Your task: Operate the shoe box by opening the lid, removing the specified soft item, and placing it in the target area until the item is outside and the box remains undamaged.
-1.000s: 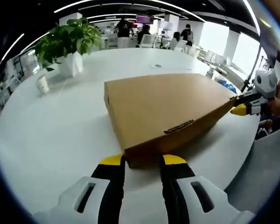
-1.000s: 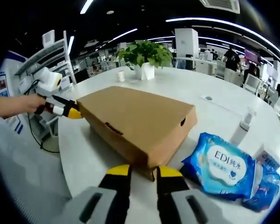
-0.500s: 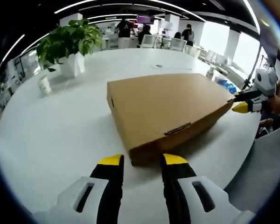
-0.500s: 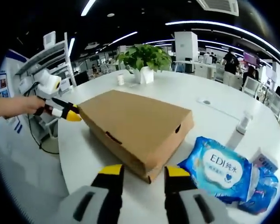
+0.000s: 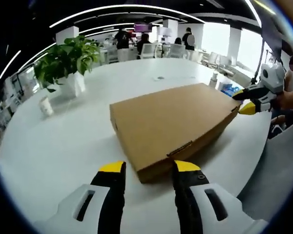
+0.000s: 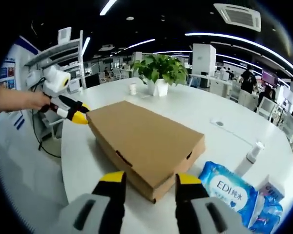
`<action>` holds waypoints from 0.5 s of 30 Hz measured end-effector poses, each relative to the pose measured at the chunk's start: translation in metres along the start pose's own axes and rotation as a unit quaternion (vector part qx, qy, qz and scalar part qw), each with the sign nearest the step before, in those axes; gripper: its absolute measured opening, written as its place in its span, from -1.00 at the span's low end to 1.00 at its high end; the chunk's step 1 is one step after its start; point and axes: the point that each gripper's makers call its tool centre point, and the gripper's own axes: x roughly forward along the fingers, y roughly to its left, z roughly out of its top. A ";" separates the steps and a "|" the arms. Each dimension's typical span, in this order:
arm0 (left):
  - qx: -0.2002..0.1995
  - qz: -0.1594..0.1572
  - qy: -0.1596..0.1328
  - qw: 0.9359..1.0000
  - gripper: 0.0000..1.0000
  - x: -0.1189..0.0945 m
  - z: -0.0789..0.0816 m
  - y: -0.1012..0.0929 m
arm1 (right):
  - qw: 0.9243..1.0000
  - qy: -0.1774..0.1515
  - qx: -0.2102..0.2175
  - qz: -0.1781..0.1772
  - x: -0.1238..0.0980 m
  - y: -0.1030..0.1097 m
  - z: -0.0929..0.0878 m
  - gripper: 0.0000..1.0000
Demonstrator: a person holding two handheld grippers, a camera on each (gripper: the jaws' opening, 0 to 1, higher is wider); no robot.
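Observation:
A flat brown cardboard shoe box (image 5: 171, 122) lies with its lid down on the round white table (image 5: 53, 146). My left gripper (image 5: 149, 168) stands open, and the box's near corner sits just between its yellow tips without touching them. In the same view my right gripper (image 5: 244, 101), held by a hand, is at the box's far right corner. In the right gripper view the box (image 6: 146, 141) points a corner at my open right gripper (image 6: 150, 178). There my left gripper (image 6: 73, 113) sits at the far left corner.
A blue wet-wipes pack (image 6: 229, 187) and a small bottle (image 6: 254, 152) lie right of the box. A potted plant (image 6: 161, 73) and a paper cup (image 6: 132, 88) stand behind it. People and chairs are far back. The table edge (image 6: 63, 161) is close on the left.
Both grippers' jaws have spread wider and eased back from the box corners. Both cameras have lifted a little. The box lies flat, its lid still down.

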 end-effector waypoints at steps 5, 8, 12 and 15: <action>-0.003 0.000 -0.007 1.000 -0.29 0.000 0.000 -0.001 | 1.000 0.002 0.003 -0.010 0.001 -0.002 -0.002 -0.35; -0.001 0.001 -0.008 1.000 -0.29 0.000 -0.002 -0.002 | 1.000 0.006 -0.008 -0.010 0.002 0.000 -0.005 -0.36; 0.000 0.002 -0.003 1.000 -0.29 0.003 -0.004 -0.002 | 1.000 0.007 0.001 -0.013 0.004 -0.001 -0.007 -0.36; -0.001 0.001 0.002 1.000 -0.30 0.006 -0.006 -0.001 | 1.000 0.010 0.000 -0.015 0.006 -0.001 -0.009 -0.36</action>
